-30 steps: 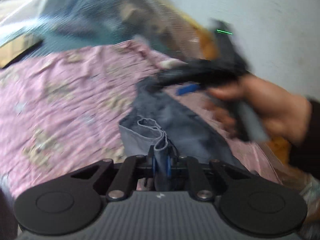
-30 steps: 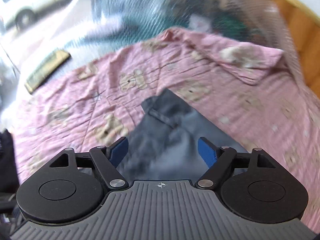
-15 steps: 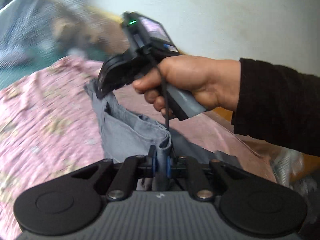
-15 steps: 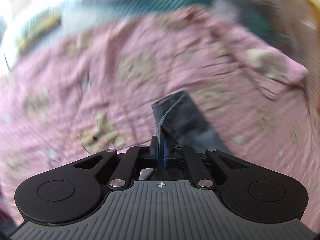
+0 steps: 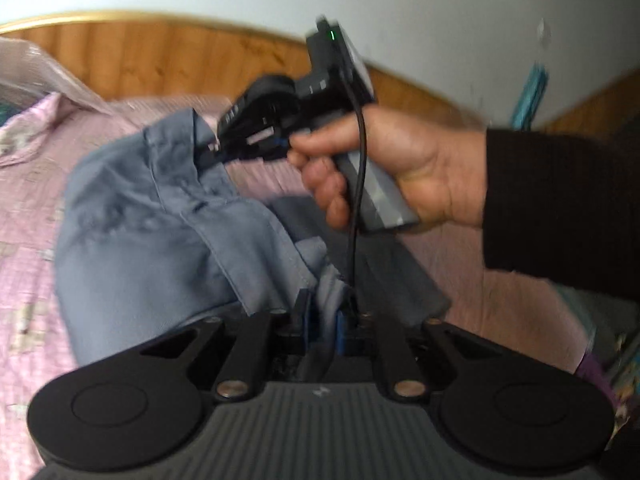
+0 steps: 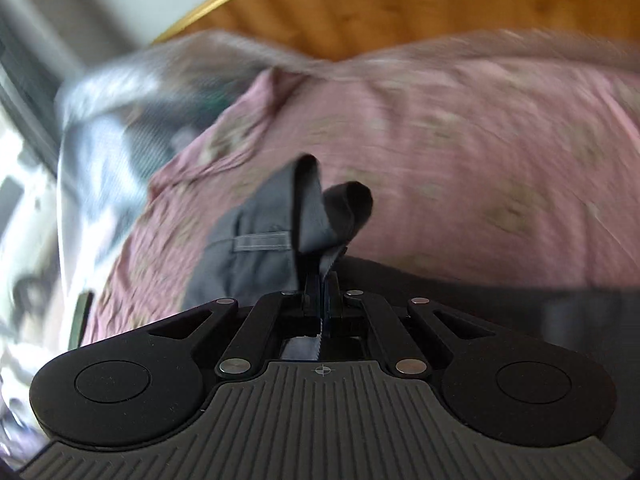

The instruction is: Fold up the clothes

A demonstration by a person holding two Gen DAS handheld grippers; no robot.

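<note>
A bed with a pink printed sheet (image 5: 28, 208) stood against a wooden headboard (image 5: 160, 56) and pale wall. The grey garment (image 5: 132, 240) hung above it, pinched by the left tongs (image 5: 322, 314) and right tongs (image 6: 322, 284).

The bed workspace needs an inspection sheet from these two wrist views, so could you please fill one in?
Surface: pink patterned bedspread, wrinkled.
Job's things: grey-blue garment, lifted off the bedspread and held at two spots along its edge; a belt loop shows in the right wrist view.
Clutter: clear plastic-wrapped bundle at the bed's far end, contents blurred.
Grippers: left gripper shut on the garment; right gripper shut on the garment, held by the right hand.
Cables: black cable hanging from the right gripper's handle.
Surroundings: wooden headboard, white wall.
</note>
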